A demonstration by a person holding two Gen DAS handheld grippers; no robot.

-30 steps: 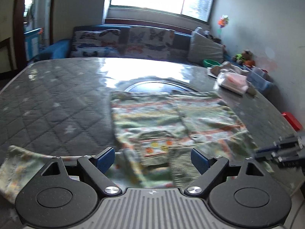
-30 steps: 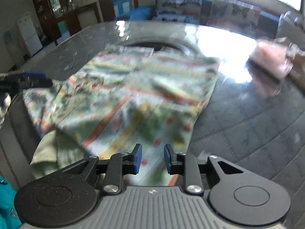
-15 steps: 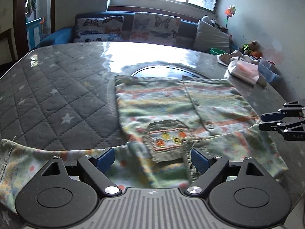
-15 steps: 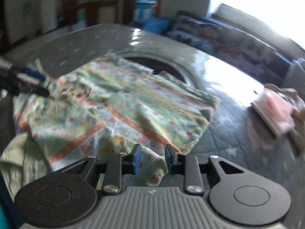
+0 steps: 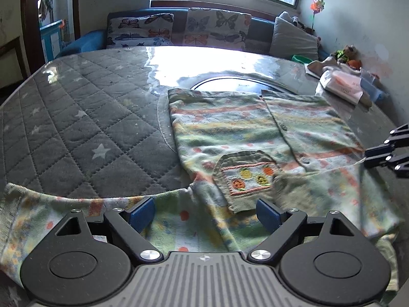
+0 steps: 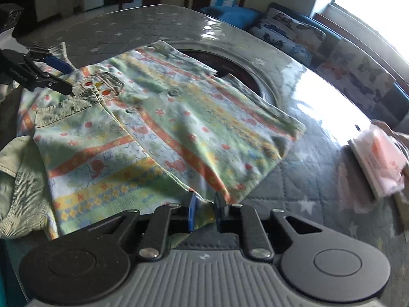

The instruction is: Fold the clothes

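Observation:
A child's striped, patterned shirt (image 5: 230,128) lies spread on the quilted grey table (image 5: 76,117), buttons and a small fruit pocket (image 5: 245,176) facing up. My left gripper (image 5: 204,212) hangs open wide over the shirt's near edge by the pocket, with nothing between its pads. In the right wrist view the same shirt (image 6: 191,117) shows one side lying folded over. My right gripper (image 6: 205,209) has a fabric edge bunched between its blue pads, and its jaws are closing. It shows at the right edge of the left wrist view (image 5: 368,157). The left gripper (image 6: 70,80) shows at far left.
A pink tissue pack (image 5: 342,84) and small clutter sit at the table's far right edge, the pack also showing in the right wrist view (image 6: 381,158). A dark round inset (image 5: 230,84) lies beyond the shirt. A sofa with butterfly cushions (image 5: 179,30) stands behind, under a bright window.
My left gripper has sunk closer to the shirt's near edge and stayed open. My right gripper rolled and shifted along the shirt's side, its pads drawing closer on the fabric.

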